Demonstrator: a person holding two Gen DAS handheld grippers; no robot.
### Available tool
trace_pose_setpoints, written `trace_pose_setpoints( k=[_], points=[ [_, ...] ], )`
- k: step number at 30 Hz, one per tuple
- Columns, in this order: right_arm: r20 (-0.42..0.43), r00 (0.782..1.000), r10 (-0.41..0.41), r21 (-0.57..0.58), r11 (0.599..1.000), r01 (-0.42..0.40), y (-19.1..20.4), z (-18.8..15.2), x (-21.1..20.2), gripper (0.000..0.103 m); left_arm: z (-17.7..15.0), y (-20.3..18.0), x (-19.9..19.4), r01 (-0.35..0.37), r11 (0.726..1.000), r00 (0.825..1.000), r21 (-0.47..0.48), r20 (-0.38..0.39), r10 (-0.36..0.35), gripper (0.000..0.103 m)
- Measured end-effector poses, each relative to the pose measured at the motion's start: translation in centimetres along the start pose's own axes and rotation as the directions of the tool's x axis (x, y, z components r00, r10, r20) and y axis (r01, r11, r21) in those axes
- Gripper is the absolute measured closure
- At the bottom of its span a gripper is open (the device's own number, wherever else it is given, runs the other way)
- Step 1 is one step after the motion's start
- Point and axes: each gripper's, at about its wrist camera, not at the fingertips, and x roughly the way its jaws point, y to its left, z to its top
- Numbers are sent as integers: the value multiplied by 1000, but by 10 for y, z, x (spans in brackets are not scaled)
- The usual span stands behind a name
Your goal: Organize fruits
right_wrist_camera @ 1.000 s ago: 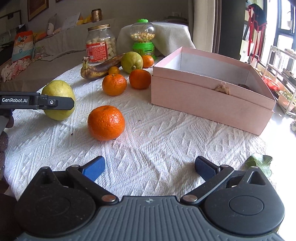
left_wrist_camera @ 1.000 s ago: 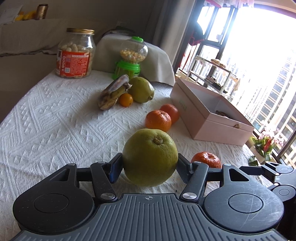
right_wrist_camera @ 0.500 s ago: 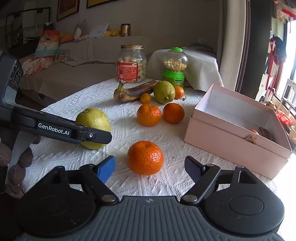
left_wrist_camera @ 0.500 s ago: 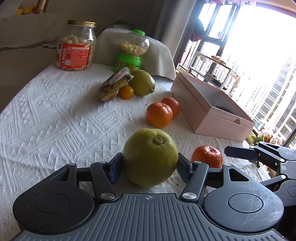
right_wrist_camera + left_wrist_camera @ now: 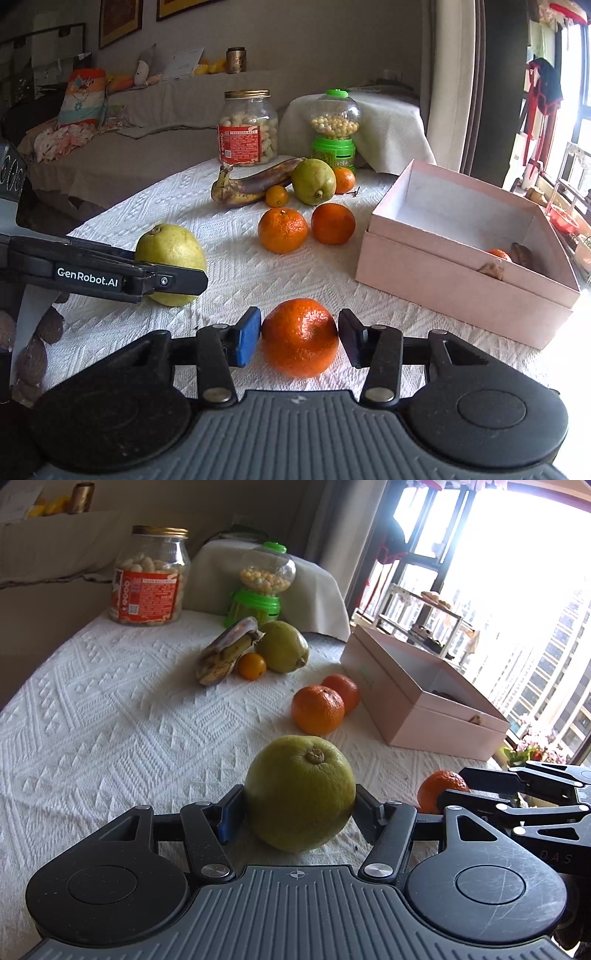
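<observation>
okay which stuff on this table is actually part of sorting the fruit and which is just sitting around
Part of the job: big green citrus in the left gripper; orange between the closing right gripper jaws; two oranges; banana; pink box.

Lying about: snack jar; candy dispenser.

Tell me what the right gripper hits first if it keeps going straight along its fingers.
The right gripper already has an orange between its closing jaws, so that blocks it at once. Past it lies bare tablecloth, then probably the pair of oranges; depth is uncertain.

Green pomelo between left fingers
</observation>
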Motion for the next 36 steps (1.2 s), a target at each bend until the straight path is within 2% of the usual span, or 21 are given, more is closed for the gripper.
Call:
trace_pose_setpoints(
  k=[2, 4, 9, 11, 15, 17, 18, 20, 23, 27, 31, 33, 34, 36],
  points=[
    [21, 1000, -18, 9, 1000, 18, -7, -1, -13, 69, 0, -3, 1, -12, 1000, 1000, 20, 0, 12, 36],
    [32, 999, -44, 23, 999, 43, -15, -1, -21, 74, 1, -7, 2, -25, 999, 1000, 37, -1, 25, 37],
    [38, 998, -51, 82, 995, 48, -36, -6, -28, 74, 2, -8, 5, -38, 999, 999, 37, -13, 39, 37],
    [44, 996, -77, 85, 994, 73, -39, -8, -30, 74, 3, -8, 6, -38, 999, 999, 35, -16, 38, 37],
    [42, 984, -171, 78, 983, 167, -44, -12, -30, 70, 2, -7, 6, -35, 999, 999, 31, -16, 35, 37],
    [10, 968, -251, 89, 964, 250, -53, -13, -28, 65, 2, -6, 6, -32, 999, 999, 28, -15, 33, 36],
    [4, 967, -255, 105, 962, 253, -57, -14, -28, 64, 2, -6, 6, -32, 999, 999, 28, -14, 32, 36],
    [14, 980, -201, 164, 967, 196, -67, -17, -33, 51, 2, -6, 6, -30, 999, 999, 27, -13, 31, 36],
    [42, 992, -117, 184, 977, 108, -66, -18, -39, 39, 1, -6, 6, -34, 999, 999, 31, -14, 35, 36],
    [30, 993, -113, 100, 989, 109, -43, -17, -29, 38, 1, -6, 6, -34, 999, 999, 32, -13, 35, 36],
    [-11, 993, -119, 64, 991, 119, -34, -16, -12, 38, 1, -6, 6, -34, 999, 999, 33, -12, 35, 36],
    [-35, 992, -117, 79, 990, 120, -37, -16, -4, 43, 1, -6, 5, -33, 999, 999, 33, -11, 34, 36],
    [-38, 992, -119, 85, 989, 121, -38, -15, -4, 54, 1, -6, 5, -34, 999, 999, 34, -9, 34, 37],
    [-36, 993, -116, 97, 988, 119, -42, -14, -5, 54, 2, -7, 6, -36, 999, 999, 38, -8, 36, 37]
  ],
)
